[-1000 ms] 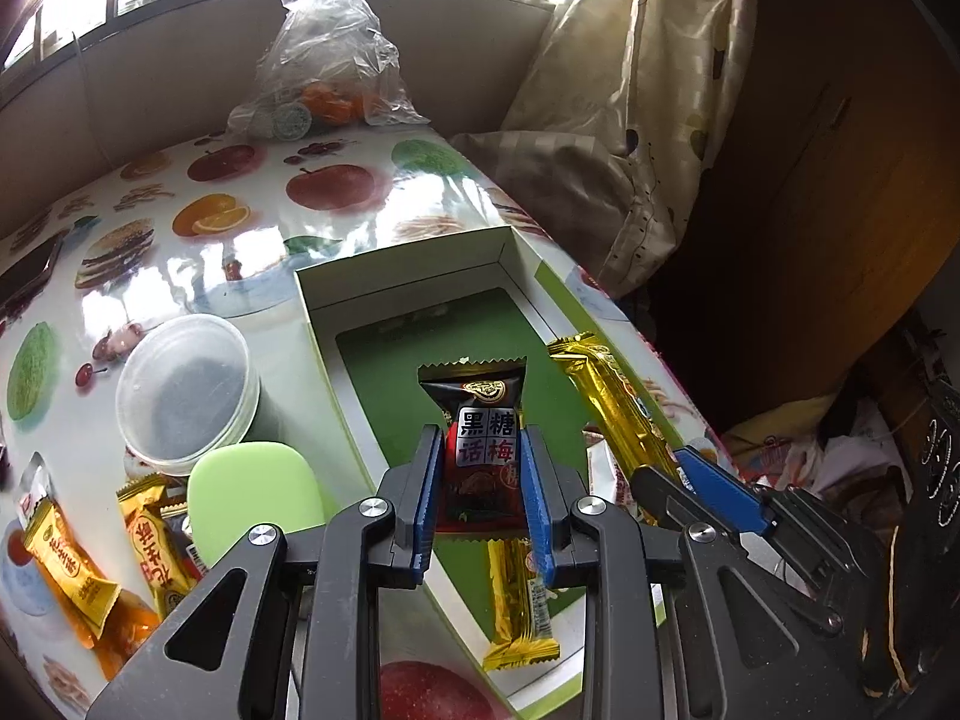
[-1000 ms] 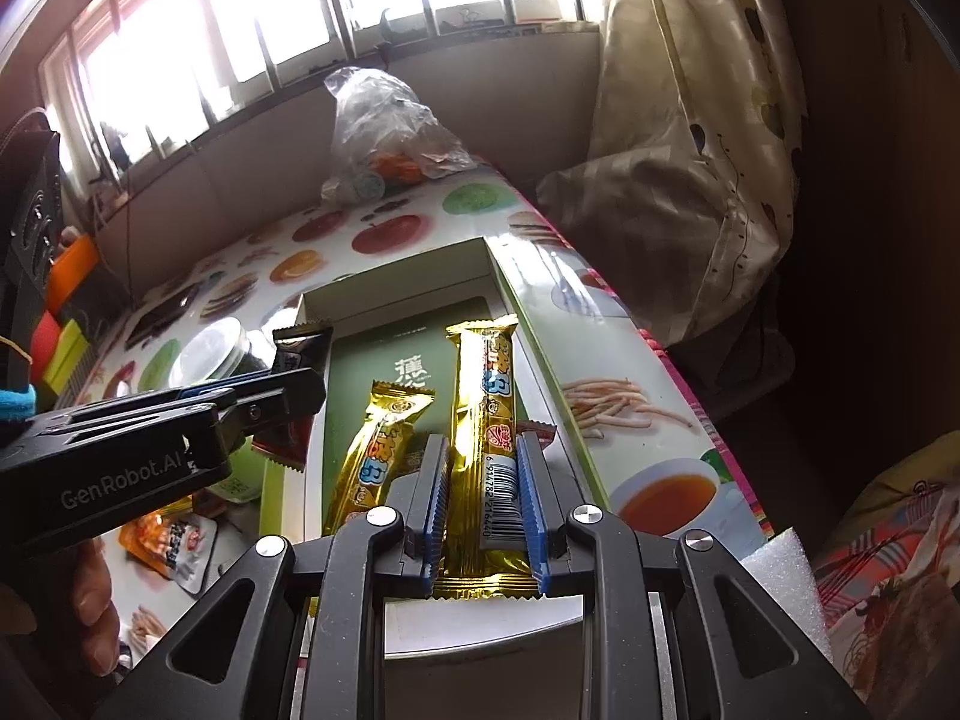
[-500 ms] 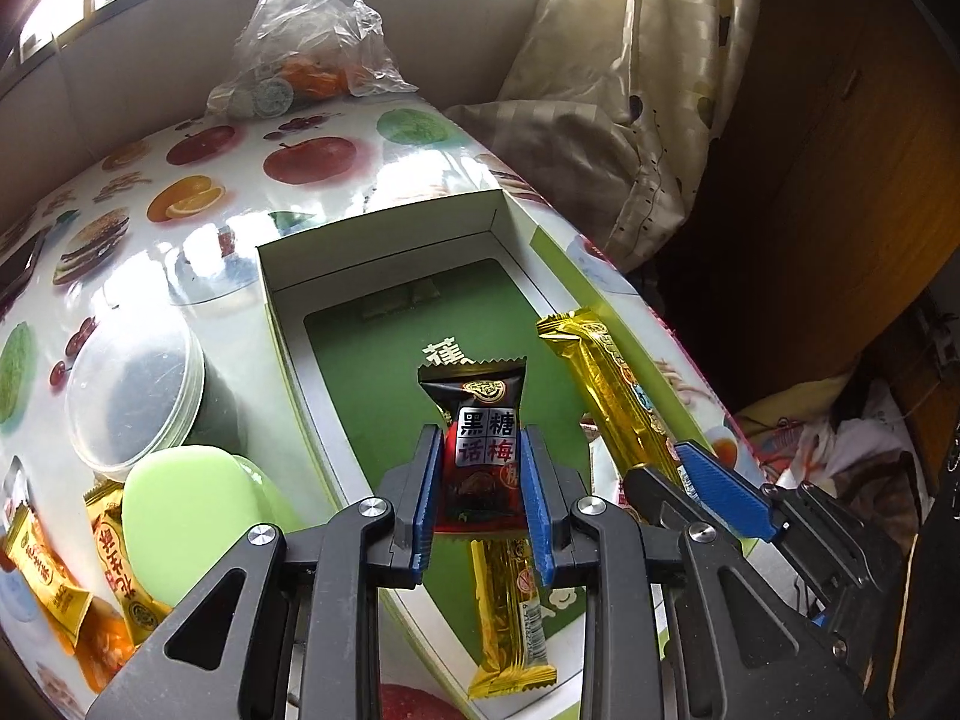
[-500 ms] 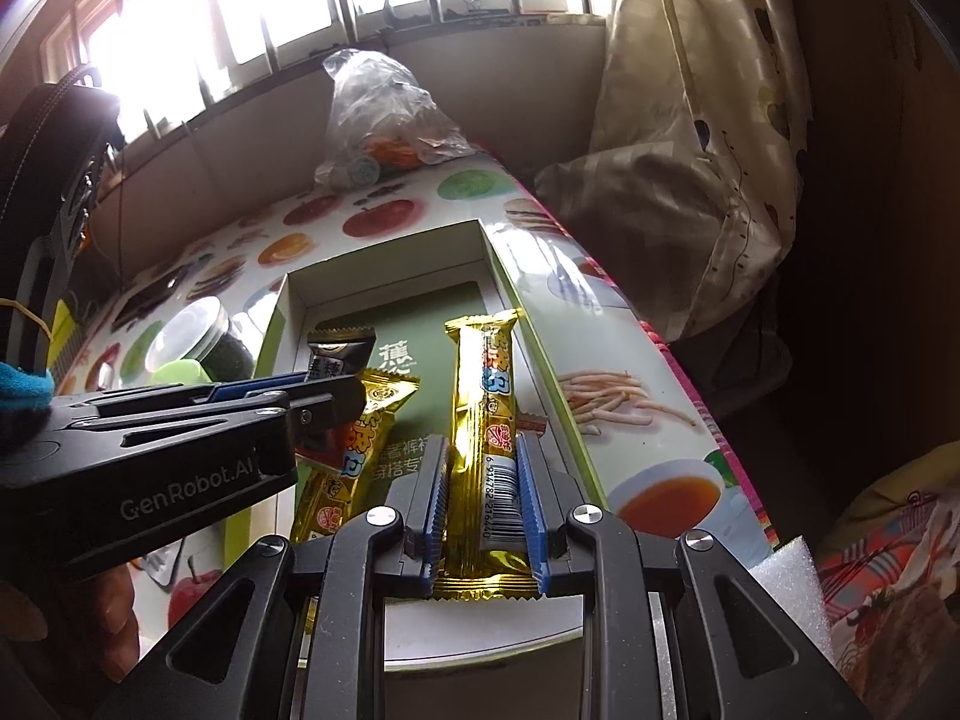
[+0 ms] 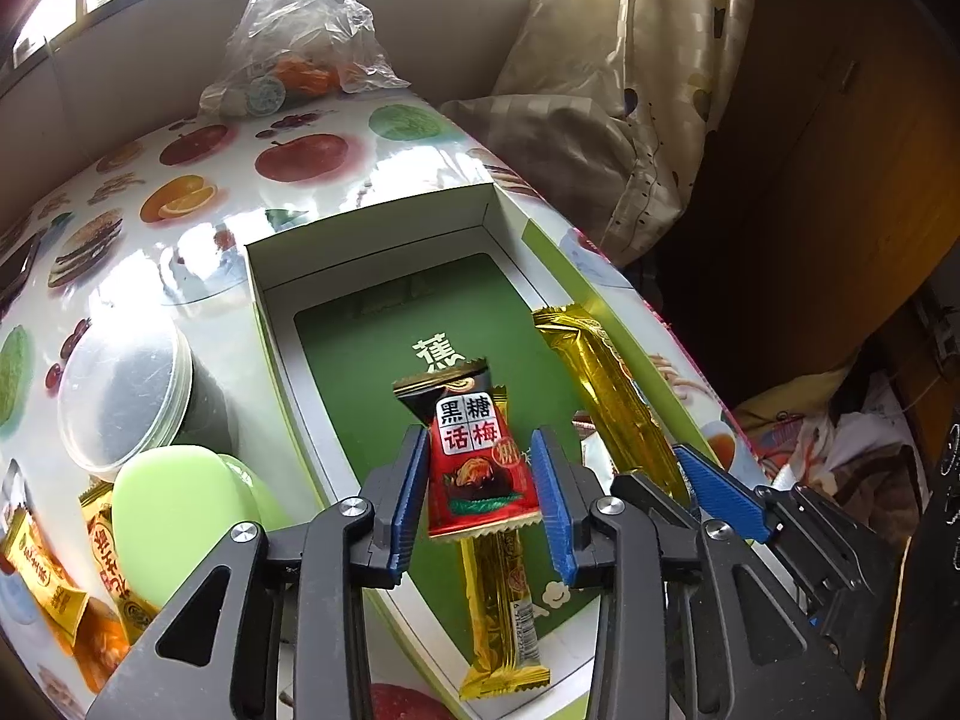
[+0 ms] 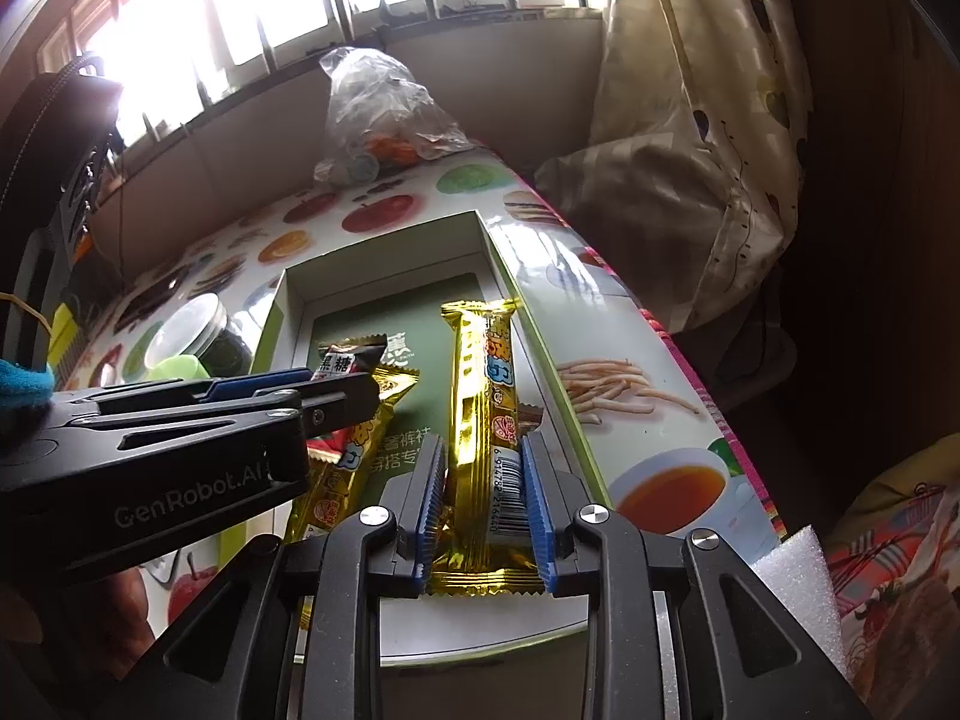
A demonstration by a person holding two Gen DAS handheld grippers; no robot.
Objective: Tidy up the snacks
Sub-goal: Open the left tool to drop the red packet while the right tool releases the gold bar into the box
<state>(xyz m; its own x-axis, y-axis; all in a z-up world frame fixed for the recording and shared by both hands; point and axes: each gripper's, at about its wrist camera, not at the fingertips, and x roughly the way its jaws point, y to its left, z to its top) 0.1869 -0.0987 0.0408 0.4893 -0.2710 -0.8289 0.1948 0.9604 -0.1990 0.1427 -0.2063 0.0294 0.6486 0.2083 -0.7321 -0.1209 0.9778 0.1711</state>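
My left gripper (image 5: 480, 480) has opened over the green-floored box (image 5: 372, 258); the red and black plum candy packet (image 5: 477, 456) sits loose between its fingers, tilted, above a gold bar (image 5: 501, 600) lying in the box. My right gripper (image 6: 483, 489) is shut on a second gold snack bar (image 6: 483, 414) and holds it over the box's (image 6: 384, 276) right side. In the left wrist view this bar (image 5: 606, 396) and the right gripper (image 5: 714, 492) show at the right. The left gripper (image 6: 336, 387) shows at the left of the right wrist view.
A lidded clear jar (image 5: 123, 390) and a pale green soap-like case (image 5: 174, 510) stand left of the box, with several orange and yellow snack packets (image 5: 54, 588). A plastic bag (image 5: 300, 36) sits at the table's far end. A curtain (image 5: 630, 90) hangs on the right.
My left gripper's jaws have spread apart, releasing the candy packet, which now tilts free. Both grippers have moved further over the box. The right gripper still holds its gold bar.
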